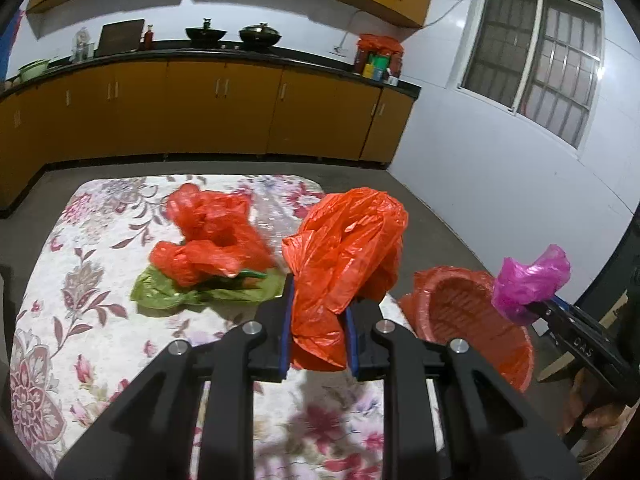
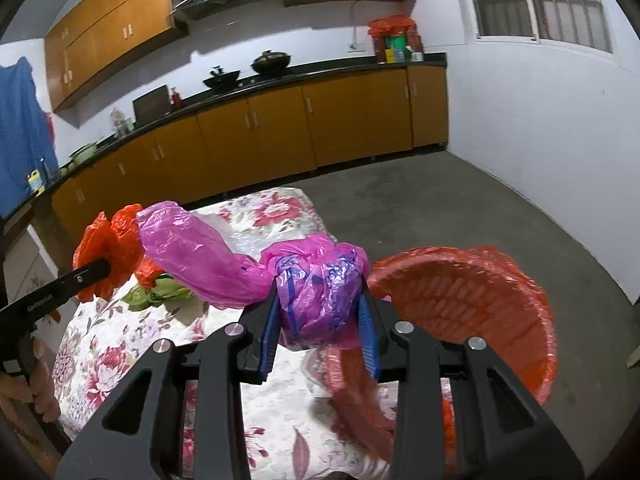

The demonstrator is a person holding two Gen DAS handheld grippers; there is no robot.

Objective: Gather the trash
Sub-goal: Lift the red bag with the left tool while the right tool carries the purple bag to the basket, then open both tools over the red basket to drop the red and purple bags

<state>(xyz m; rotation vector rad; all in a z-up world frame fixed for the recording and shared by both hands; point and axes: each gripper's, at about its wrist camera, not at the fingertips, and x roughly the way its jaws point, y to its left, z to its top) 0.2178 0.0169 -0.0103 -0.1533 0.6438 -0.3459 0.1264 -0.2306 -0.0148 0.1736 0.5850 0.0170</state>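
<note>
Above the floral table (image 1: pixel 60 280), an orange bag (image 1: pixel 344 248) pinched in the left tongs (image 1: pixel 318 332) and a pink bag (image 2: pixel 316 292) in the right tongs (image 2: pixel 318 328) await release into the red basket (image 2: pixel 500 292) just beside, likely next.

**The kitchen behind the table**

A long black counter (image 1: pixel 240 54) runs along the far wall. Under it are yellow-brown cupboard doors (image 1: pixel 224 116), and more cupboards (image 2: pixel 120 36) hang high on the wall. Two dark pots (image 1: pixel 260 34) sit on the counter, one just beside the other. A small red bottle (image 1: pixel 149 38) stands near a dark board (image 1: pixel 120 38) that leans on the wall. A green bowl (image 1: pixel 34 70) sits at the far left end. At the right end some colourful boxes (image 1: pixel 378 64) stand close together. A window with bars (image 1: pixel 536 58) is in the white side wall. The floor (image 2: pixel 420 200) is grey. A blue cloth (image 2: pixel 24 136) hangs at the left.
</note>
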